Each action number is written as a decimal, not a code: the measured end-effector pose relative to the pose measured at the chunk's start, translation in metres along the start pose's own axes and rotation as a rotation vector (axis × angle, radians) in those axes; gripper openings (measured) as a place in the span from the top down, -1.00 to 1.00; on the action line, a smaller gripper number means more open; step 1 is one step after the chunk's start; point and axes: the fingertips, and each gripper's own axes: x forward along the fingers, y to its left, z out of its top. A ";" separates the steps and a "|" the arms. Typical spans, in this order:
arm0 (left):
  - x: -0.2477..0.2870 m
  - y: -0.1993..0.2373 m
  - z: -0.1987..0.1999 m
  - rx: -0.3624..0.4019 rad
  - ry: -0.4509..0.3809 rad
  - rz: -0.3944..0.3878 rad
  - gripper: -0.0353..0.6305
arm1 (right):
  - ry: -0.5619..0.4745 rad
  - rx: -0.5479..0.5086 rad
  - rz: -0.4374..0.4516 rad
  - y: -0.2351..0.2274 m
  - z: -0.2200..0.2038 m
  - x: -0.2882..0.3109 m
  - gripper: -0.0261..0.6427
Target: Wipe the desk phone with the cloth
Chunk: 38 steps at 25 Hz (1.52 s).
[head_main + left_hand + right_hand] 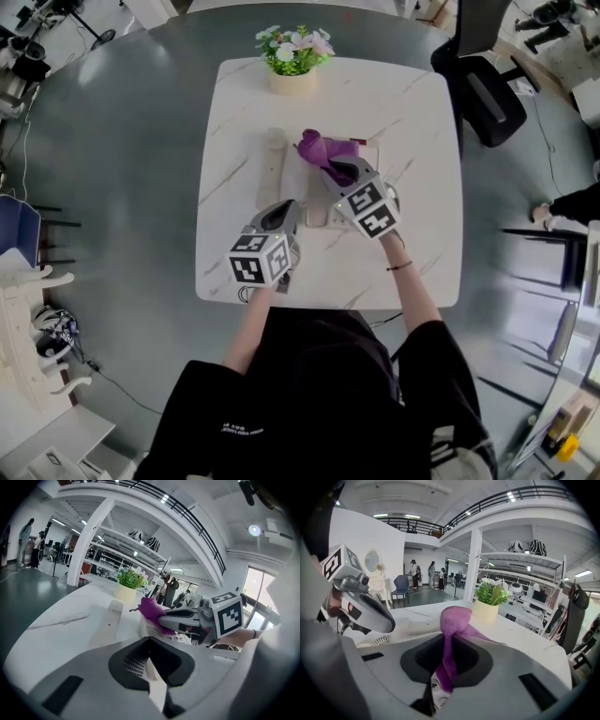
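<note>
The right gripper [342,173] has its fingers clamped on the purple cloth [323,150], which bunches just beyond their tips over the desk phone [316,204]. The left gripper [281,216] has its fingers pinched on the phone's near corner, with the handset [272,169] lying on the surface [412,112] ahead and to their left and a potted plant [292,66] well beyond both. Only the right gripper view shows phone keys under the cloth and a coiled cord [370,641] left of its fingers, while the left gripper view shows the phone's vented side.

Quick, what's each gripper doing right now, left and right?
Left gripper: closed, apparently on the near edge of the desk phone.
Right gripper: closed on the purple cloth.
</note>
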 end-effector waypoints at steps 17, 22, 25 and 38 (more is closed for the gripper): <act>-0.016 -0.006 -0.020 0.003 0.004 0.041 0.90 | 0.025 0.008 0.071 0.030 -0.015 -0.010 0.82; -0.022 -0.007 -0.022 0.001 -0.004 0.046 0.90 | 0.038 0.011 0.094 0.042 -0.020 -0.015 0.82; -0.025 -0.008 -0.023 0.001 -0.007 0.051 0.90 | 0.043 0.016 0.109 0.048 -0.023 -0.018 0.82; -0.039 -0.008 -0.028 -0.012 -0.032 0.079 0.90 | 0.059 0.030 0.169 0.076 -0.038 -0.030 0.82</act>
